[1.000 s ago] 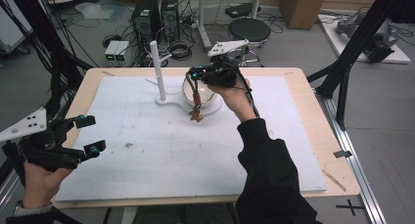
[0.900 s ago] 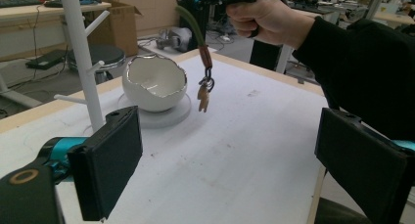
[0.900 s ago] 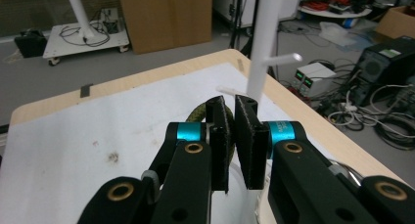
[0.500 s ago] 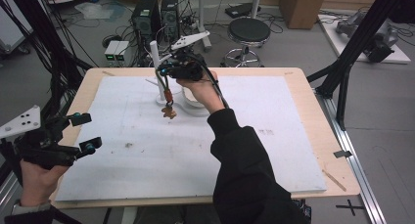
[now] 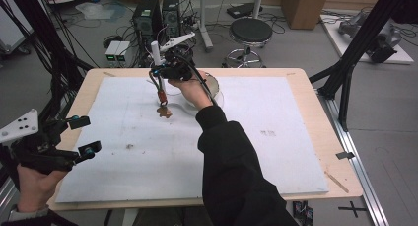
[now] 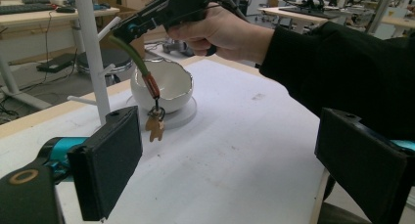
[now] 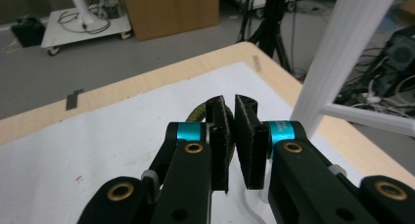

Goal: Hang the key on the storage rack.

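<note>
Keychain (image 5: pixel 161 103) hangs pinched in right tool (image 5: pixel 156 78), upper centre, just beside white peg stand (image 5: pixel 156 52); left tool (image 5: pixel 81 135) spread, idle.

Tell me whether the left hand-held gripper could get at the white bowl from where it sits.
Probably yes. The left hand-held gripper is open and bare mat lies between it and the white bowl, but the right hand-held gripper and its dangling keychain hang in front.
</note>
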Tool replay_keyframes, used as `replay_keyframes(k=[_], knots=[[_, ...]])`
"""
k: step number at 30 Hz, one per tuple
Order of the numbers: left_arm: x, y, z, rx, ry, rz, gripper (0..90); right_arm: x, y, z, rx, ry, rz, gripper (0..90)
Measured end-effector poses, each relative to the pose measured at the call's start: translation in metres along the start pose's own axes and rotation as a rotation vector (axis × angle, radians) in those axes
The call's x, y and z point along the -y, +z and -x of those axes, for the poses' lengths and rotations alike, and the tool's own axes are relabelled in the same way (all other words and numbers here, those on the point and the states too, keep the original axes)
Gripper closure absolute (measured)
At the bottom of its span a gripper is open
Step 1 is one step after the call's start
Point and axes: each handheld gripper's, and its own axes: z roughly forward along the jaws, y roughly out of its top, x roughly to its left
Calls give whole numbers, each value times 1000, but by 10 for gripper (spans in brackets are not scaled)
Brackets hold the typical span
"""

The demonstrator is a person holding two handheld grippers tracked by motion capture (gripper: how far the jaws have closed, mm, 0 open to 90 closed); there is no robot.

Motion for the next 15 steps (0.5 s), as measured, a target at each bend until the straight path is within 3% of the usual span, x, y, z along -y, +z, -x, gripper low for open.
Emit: replay_keyframes(k=[9,15], knots=[[5,6,-5,-5,-16,-26,108,8,17,14,21,35,-20,849],[7,9,-8,-3,-23,-35,108,12,25,17,30,21,-43,849]])
